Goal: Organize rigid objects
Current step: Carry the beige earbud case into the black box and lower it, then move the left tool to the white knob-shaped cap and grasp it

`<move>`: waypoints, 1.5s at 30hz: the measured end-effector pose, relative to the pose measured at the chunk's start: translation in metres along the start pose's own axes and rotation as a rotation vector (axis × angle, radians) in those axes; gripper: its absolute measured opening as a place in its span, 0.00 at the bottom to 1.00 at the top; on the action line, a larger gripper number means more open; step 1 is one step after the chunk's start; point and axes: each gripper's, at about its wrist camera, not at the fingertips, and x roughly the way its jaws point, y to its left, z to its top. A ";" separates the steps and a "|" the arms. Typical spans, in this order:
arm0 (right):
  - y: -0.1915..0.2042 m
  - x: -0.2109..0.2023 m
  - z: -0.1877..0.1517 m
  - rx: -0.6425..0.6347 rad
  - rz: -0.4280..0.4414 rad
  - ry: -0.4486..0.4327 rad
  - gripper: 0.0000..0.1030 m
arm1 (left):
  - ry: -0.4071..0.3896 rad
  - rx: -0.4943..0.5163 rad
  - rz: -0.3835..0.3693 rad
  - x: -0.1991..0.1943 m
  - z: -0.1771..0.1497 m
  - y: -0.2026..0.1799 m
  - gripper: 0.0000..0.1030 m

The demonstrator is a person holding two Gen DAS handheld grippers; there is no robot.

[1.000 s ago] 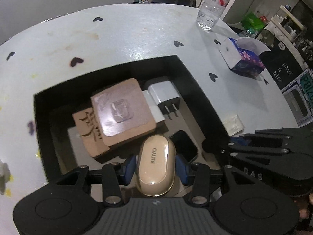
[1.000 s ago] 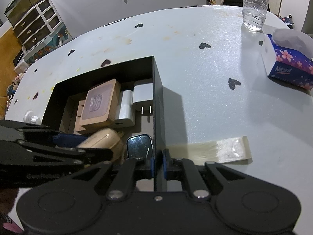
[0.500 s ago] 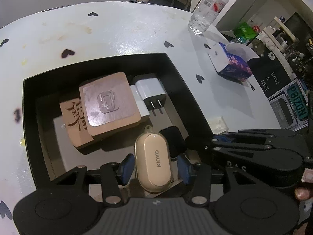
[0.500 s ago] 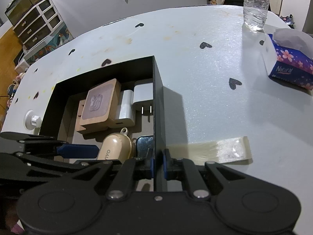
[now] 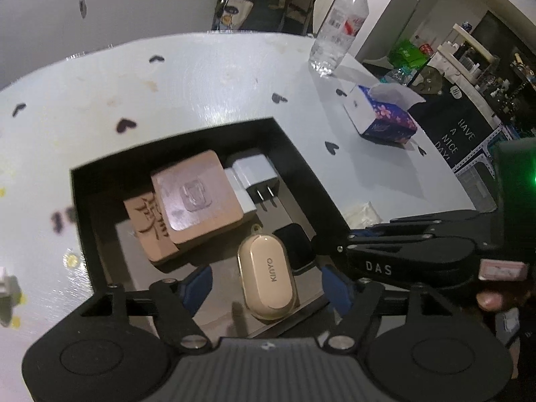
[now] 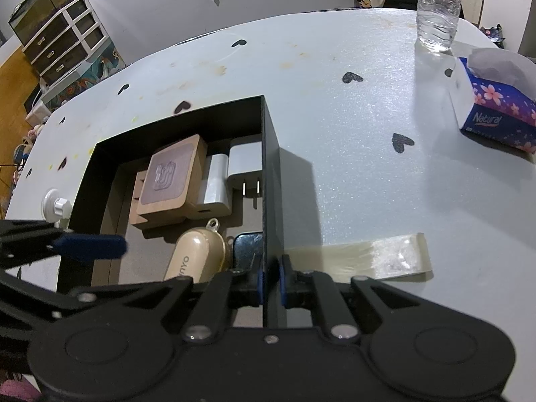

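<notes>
An open black box on the white table holds two stacked wooden blocks, a white plug charger, a small black item and a beige KINYO case. The case lies on the box floor between the blue pads of my left gripper. Its jaws are opening and neither pad touches the case. My right gripper is shut on the box's right wall, one pad inside and one outside. The case also shows in the right wrist view, beside a left finger.
A water bottle and a blue tissue box stand at the table's far right. A strip of clear tape lies just right of the box. A white knob sits left of it. A hand holds the right gripper.
My left gripper let go of the beige case, which now lies on the box floor. Its jaws spread wide and it lifted back a little. The right gripper stayed clamped on the wall.
</notes>
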 end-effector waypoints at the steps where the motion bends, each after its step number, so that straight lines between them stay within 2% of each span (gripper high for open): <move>1: 0.000 0.000 0.000 0.000 0.000 0.000 0.09 | -0.008 0.004 0.004 -0.003 0.000 0.000 0.76; 11: 0.000 0.000 0.000 0.000 0.000 0.000 0.09 | -0.095 0.043 0.070 -0.038 -0.012 0.001 0.99; 24: 0.000 0.000 0.000 -0.001 -0.001 0.000 0.09 | -0.159 -0.023 0.129 -0.060 -0.029 0.023 1.00; 30: 0.000 0.000 0.000 -0.002 -0.002 0.001 0.09 | -0.212 -0.124 0.178 -0.070 -0.037 0.052 1.00; 32: 0.000 0.000 0.000 -0.002 -0.002 0.000 0.09 | -0.235 -0.161 0.202 -0.073 -0.038 0.064 0.98; 38: 0.000 0.000 0.000 -0.001 -0.001 0.000 0.09 | -0.281 -0.225 0.311 -0.079 -0.039 0.106 0.81; 45: 0.000 0.001 -0.001 0.000 0.000 0.000 0.09 | -0.251 -0.277 0.451 -0.059 -0.041 0.155 0.71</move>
